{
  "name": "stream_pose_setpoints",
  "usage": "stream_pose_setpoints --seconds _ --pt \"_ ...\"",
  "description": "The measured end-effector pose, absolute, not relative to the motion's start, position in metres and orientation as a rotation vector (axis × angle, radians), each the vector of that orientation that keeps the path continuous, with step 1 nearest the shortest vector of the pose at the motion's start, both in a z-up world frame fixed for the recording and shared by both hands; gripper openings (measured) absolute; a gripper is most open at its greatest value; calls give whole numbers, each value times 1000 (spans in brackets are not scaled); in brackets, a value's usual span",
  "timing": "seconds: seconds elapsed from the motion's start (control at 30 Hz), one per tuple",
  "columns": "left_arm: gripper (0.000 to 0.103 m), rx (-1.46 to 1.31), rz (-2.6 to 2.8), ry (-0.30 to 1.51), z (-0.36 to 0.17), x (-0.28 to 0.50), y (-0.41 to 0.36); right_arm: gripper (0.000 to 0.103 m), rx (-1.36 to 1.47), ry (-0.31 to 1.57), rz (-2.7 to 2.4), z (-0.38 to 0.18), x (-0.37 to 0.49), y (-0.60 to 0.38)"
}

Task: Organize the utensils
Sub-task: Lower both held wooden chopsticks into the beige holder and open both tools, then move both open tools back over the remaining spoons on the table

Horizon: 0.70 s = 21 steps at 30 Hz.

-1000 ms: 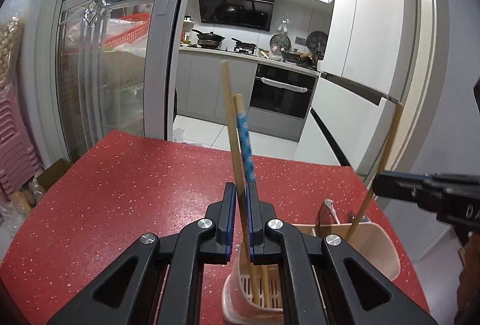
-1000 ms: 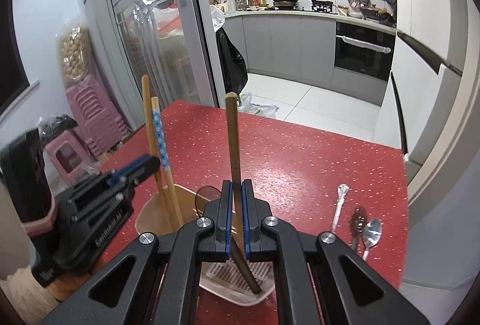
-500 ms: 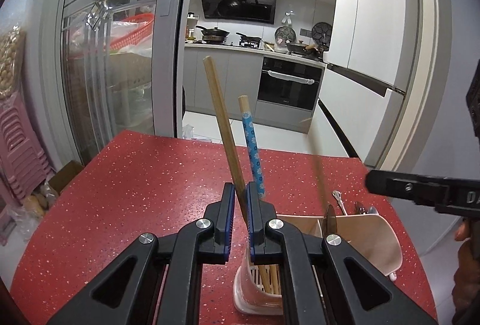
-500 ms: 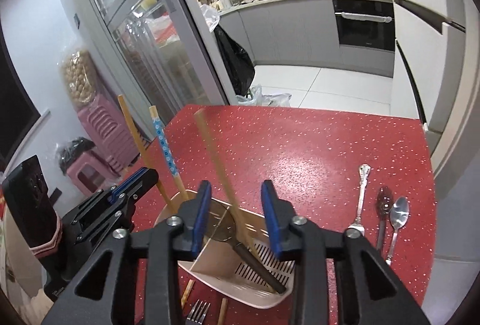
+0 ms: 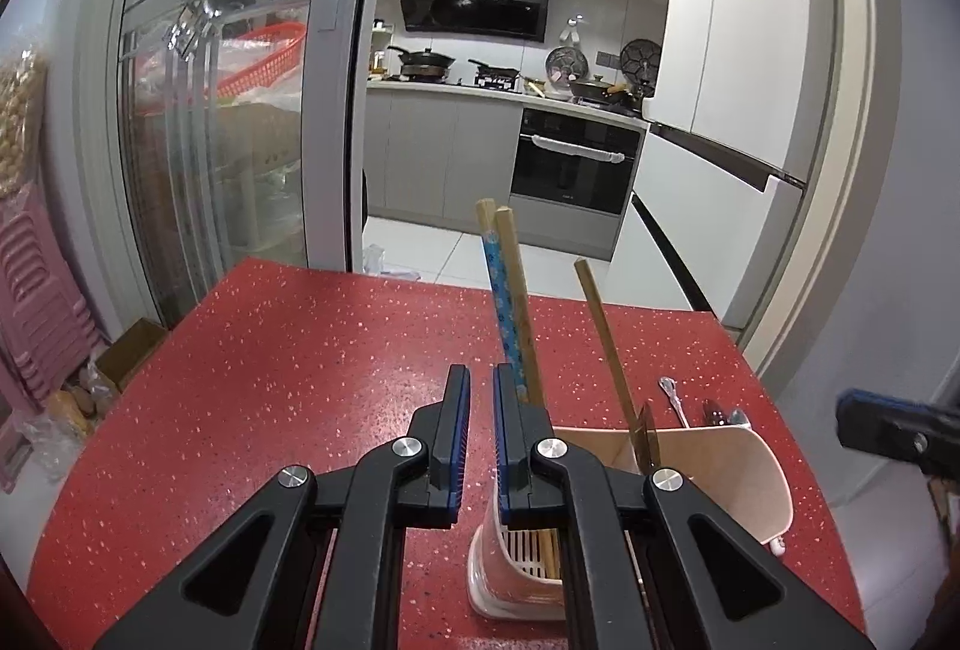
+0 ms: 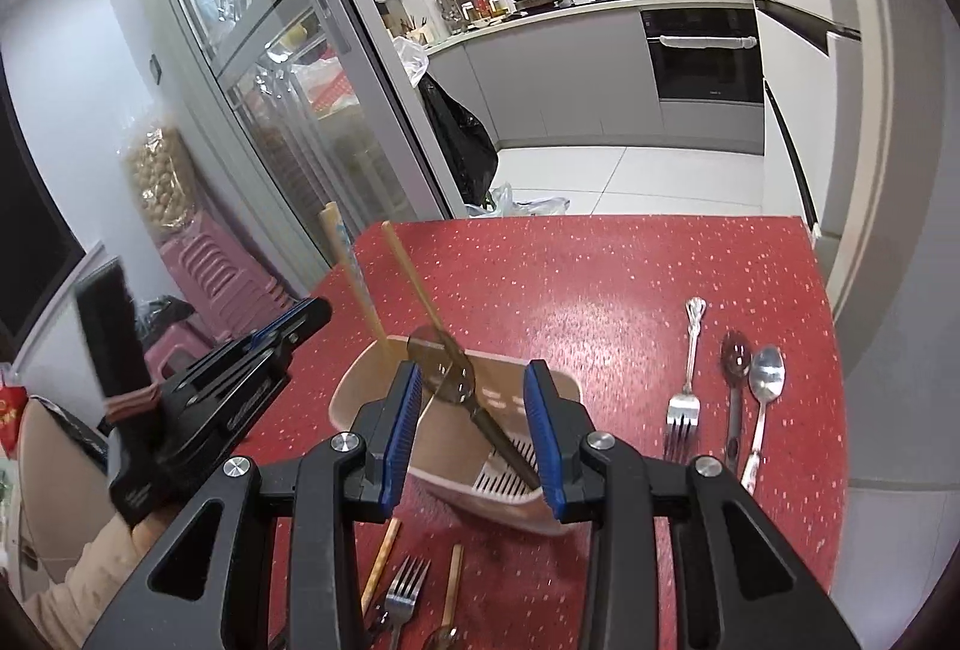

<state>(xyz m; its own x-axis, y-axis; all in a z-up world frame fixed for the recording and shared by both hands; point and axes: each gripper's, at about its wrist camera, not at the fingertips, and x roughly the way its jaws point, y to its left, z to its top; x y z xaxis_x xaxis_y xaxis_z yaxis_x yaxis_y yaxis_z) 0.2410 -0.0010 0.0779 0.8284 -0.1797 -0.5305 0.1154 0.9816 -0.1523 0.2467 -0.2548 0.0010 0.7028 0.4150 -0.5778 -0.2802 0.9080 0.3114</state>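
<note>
While the left claw (image 5: 477, 380) hangs over the near left part of the red speckled counter (image 5: 312, 350), its two blue-padded fingers are drawn close together with only a narrow slit between them and nothing in it. Just to its right, a blue-patterned chopstick (image 5: 501, 290) and a plain wooden chopstick (image 5: 521, 302) stand side by side, tilted, with their lower ends inside the left compartment of the beige plastic utensil holder (image 5: 762, 476). A darker brown chopstick (image 5: 606, 332) leans alone in the compartment to the right.

The right claw (image 6: 473, 371) has just been opening and its fingers stand spread apart. From its own camera the holder and the brown chopstick show through the gap, but neither pad touches them.

On the counter to the right of the holder lie a silver fork (image 6: 690, 368), a dark spoon (image 6: 735, 386) and a silver spoon (image 6: 765, 380), side by side with their handles towards the near edge. Near the front edge, partly hidden behind the right claw, lie another fork (image 6: 402, 590) and a wooden chopstick (image 6: 381, 560).
</note>
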Motion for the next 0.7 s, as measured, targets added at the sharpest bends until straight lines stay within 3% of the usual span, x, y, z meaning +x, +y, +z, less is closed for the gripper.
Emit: stream_pose_setpoints --seconds 0.23,0.27,0.3,0.33,0.4,0.43,0.57,0.6,0.7 --pt "32 -105 -188 553 90 215 2 44 236 710 394 -8 220 -259" --pt "49 -97 -186 552 91 208 4 46 240 715 396 -11 216 -259" --pt "103 -93 -183 558 91 204 6 50 243 721 398 -14 213 -259" --pt "103 -93 -161 560 90 199 8 54 248 731 400 -18 209 -258" --pt "103 -77 -157 550 80 194 10 81 257 745 394 -28 201 -257" --pt "103 -60 -155 562 70 192 10 88 261 746 380 -33 196 -257" --pt "103 0 -124 614 30 177 12 93 271 798 357 -53 182 -256" --pt "103 9 -120 640 17 175 14 103 283 817 357 -61 178 -256" --pt "103 45 -117 717 -28 165 20 103 280 852 345 -77 165 -253"
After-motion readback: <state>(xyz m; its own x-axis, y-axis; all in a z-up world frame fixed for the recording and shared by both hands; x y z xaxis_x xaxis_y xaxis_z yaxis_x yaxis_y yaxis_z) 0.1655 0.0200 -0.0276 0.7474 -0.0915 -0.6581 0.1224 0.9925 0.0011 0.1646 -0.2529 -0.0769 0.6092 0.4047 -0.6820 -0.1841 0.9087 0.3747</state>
